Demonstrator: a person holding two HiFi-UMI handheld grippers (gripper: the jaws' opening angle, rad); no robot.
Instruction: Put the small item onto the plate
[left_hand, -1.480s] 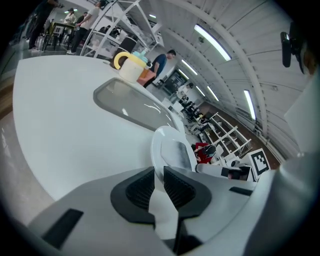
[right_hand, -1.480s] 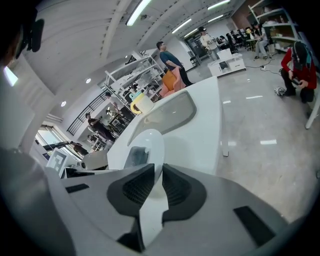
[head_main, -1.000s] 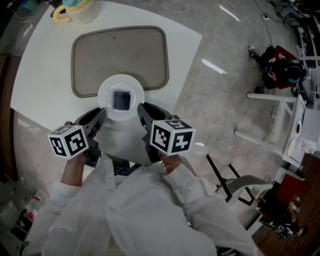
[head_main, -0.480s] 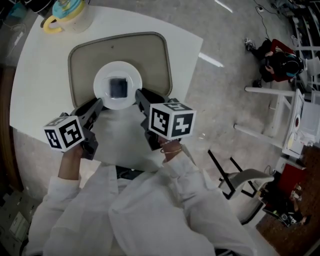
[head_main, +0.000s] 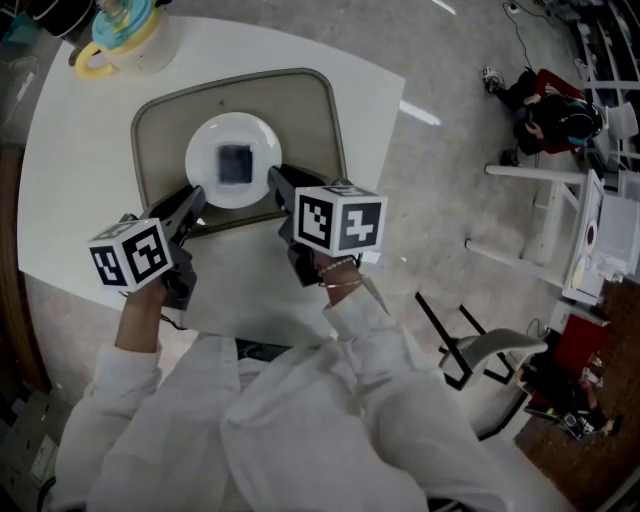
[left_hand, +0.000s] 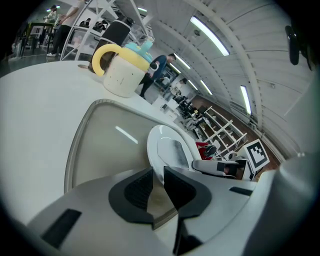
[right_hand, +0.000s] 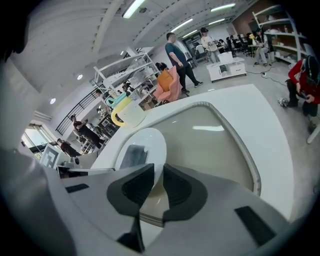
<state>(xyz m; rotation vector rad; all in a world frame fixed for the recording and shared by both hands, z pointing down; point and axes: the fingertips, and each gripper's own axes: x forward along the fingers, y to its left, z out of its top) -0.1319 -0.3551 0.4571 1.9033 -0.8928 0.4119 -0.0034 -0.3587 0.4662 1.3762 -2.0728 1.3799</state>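
"Small item (head_main: 235, 163): where does it lie?" asks the student.

Tutor: At the middle of the white plate (head_main: 203, 148), a dark, flat square. The plate stands over the beige tray (head_main: 305, 110), toward the tray's 6 o'clock edge. Whether plate and tray touch, no view shows.

Student: And the two tongs?

Tutor: Each is closed on the plate's rim. The left gripper (head_main: 197, 195) pinches it at about 7 o'clock and the right gripper (head_main: 277, 180) at about 4 o'clock. In each gripper view the thin white rim passes between the dark pads and nothing else is there.

Student: Why two holds, both on the near edge?

Tutor: Probably for balance. A single pinch on a rim would let a plate tip, whereas two holds set apart can keep it level, so that the loose square does not slide off. The near rim is also the part that both hands reach without passing over the load.

Student: Is the task complete?

Tutor: The placing seems done, since the square already rests on the plate. What remains looks like setting the plate down and letting go. The mug (head_main: 118, 42) with the yellow handle, at 11 o'clock on the white table (head_main: 70, 160), stands well apart.
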